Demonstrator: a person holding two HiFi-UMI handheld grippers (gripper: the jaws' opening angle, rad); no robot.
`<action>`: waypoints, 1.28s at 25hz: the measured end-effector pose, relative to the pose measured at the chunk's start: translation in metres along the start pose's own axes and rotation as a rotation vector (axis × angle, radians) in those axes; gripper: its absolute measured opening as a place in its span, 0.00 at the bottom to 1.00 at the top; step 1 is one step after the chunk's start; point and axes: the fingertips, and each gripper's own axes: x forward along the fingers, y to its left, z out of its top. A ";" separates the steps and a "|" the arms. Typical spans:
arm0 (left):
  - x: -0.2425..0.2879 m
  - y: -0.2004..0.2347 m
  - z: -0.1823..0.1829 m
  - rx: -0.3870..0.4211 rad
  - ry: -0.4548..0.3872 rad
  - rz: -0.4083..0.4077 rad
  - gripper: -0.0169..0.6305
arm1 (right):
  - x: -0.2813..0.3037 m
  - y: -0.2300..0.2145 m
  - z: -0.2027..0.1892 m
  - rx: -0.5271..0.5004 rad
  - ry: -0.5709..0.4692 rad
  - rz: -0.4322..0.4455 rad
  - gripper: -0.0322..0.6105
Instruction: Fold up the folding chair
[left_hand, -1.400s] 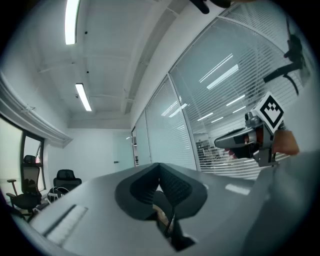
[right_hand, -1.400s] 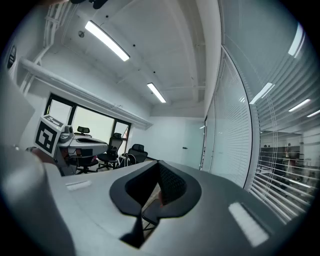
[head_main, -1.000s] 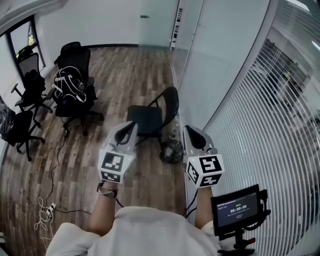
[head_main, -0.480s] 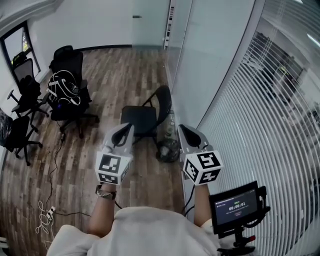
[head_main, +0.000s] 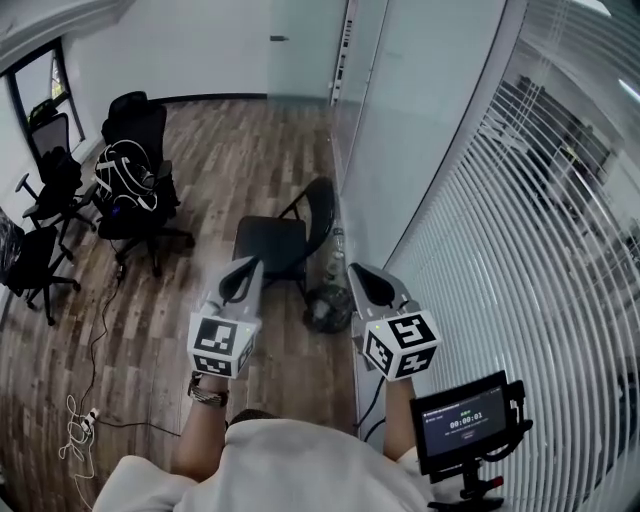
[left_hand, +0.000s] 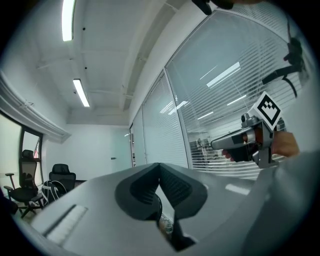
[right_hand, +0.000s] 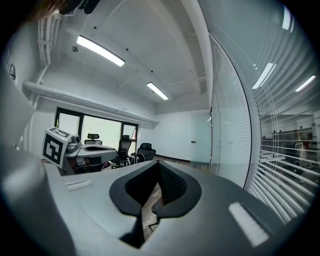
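Note:
The black folding chair (head_main: 272, 243) stands unfolded on the wood floor, its backrest (head_main: 322, 208) close to the glass wall. My left gripper (head_main: 246, 268) hovers just short of the seat's near edge, jaws shut and empty; it also shows in the right gripper view as the left gripper (right_hand: 65, 147). My right gripper (head_main: 362, 277) is held to the right of the chair, shut and empty, and the left gripper view catches the right gripper (left_hand: 245, 142). Both point roughly level. Neither touches the chair.
Black office chairs, one carrying a backpack (head_main: 130, 168), stand at the left. A glass wall with blinds (head_main: 500, 230) runs along the right. A dark round bag (head_main: 325, 306) and a bottle (head_main: 335, 252) sit beside the folding chair. A cable (head_main: 100, 335) trails across the floor. A small monitor (head_main: 462, 425) hangs near my right side.
Both grippers have drifted slightly left and down in the head view, still shut. The chair stands unfolded as before.

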 end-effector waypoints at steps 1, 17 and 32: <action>0.001 -0.002 -0.002 0.000 0.004 0.002 0.03 | 0.000 -0.002 -0.002 0.005 0.002 0.008 0.05; 0.032 0.016 -0.018 -0.010 0.016 -0.019 0.03 | 0.029 -0.021 -0.007 0.012 -0.001 -0.034 0.05; 0.131 0.074 -0.043 -0.026 0.031 -0.036 0.03 | 0.124 -0.079 -0.003 0.044 0.003 -0.080 0.05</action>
